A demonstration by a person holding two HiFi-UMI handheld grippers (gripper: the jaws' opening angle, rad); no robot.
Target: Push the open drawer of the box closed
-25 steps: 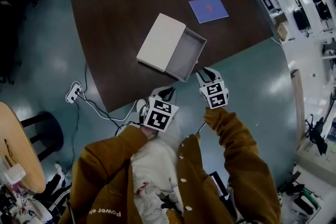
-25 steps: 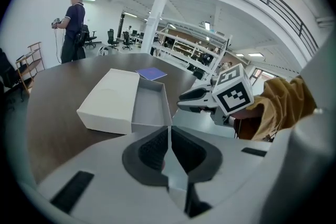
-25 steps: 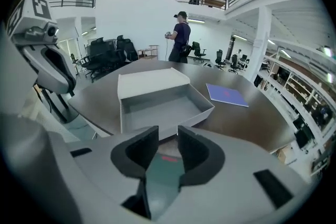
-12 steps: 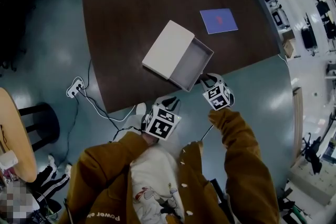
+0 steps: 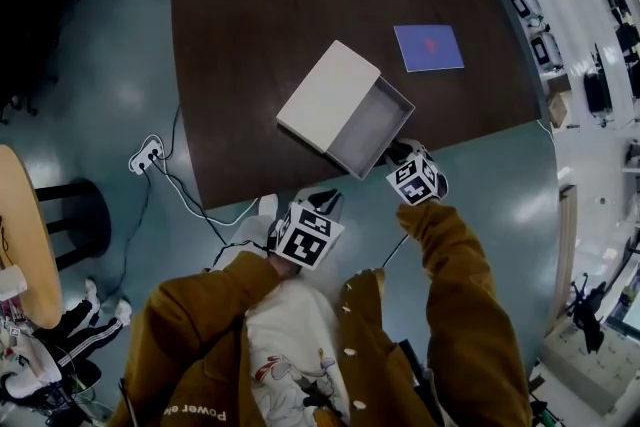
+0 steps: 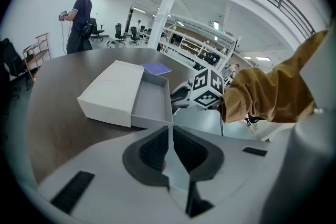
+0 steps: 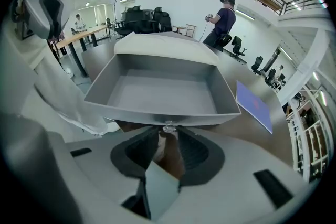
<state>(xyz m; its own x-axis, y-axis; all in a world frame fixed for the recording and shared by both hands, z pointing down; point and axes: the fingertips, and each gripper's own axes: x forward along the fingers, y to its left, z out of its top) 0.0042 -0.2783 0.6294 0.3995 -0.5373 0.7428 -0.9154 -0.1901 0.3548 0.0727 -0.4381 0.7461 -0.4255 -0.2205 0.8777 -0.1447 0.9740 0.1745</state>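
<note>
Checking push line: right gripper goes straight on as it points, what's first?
Likely the small clear knob on the front wall of the open grey drawer, just ahead of the right gripper's parted tips.

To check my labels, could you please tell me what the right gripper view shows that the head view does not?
Only the right gripper view shows the small knob on the front of the open drawer, at the right gripper's parted jaws. Only the head view shows the power strip on the floor. Both show that drawer, the white box, the blue sheet and the dark table.
</note>
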